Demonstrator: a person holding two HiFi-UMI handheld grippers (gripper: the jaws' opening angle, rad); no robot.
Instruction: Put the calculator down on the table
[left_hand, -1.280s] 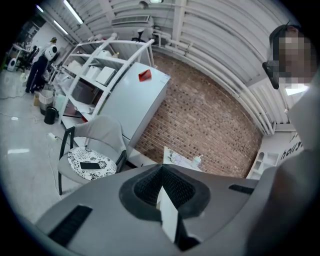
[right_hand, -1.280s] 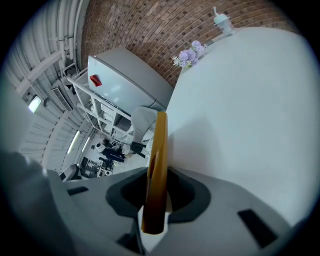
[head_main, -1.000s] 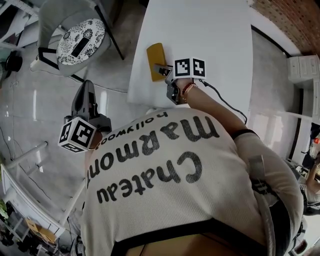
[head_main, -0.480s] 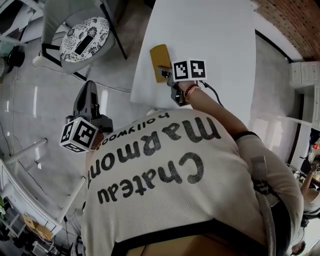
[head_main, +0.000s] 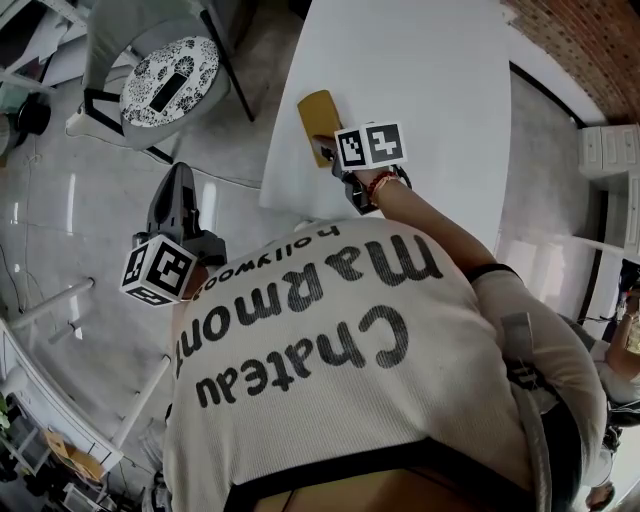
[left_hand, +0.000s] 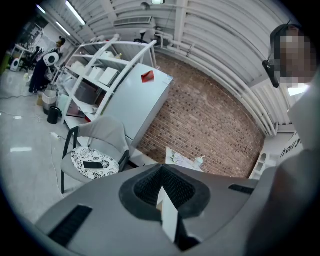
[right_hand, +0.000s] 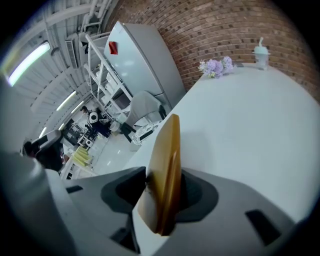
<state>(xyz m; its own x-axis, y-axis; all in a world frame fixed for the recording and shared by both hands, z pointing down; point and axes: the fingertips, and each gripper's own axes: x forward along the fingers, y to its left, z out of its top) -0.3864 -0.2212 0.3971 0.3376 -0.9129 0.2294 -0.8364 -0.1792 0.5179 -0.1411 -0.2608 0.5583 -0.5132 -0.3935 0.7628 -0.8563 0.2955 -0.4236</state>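
The right hand-held gripper (head_main: 325, 148) has just been opening its jaws. The yellow calculator (head_main: 318, 115) is between them, but they do not look like they squeeze it. It lies on the white tabletop (head_main: 420, 70), close to the near edge. So the job looks almost done - I think the gripper only needs to back away. The left hand-held gripper (head_main: 177, 172) hangs over the floor - jaws together, holding nothing.

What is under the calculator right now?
The white table, near its edge. The right gripper covers the calculator at its near end, jaws having just been opening around it; contact underneath is hidden.
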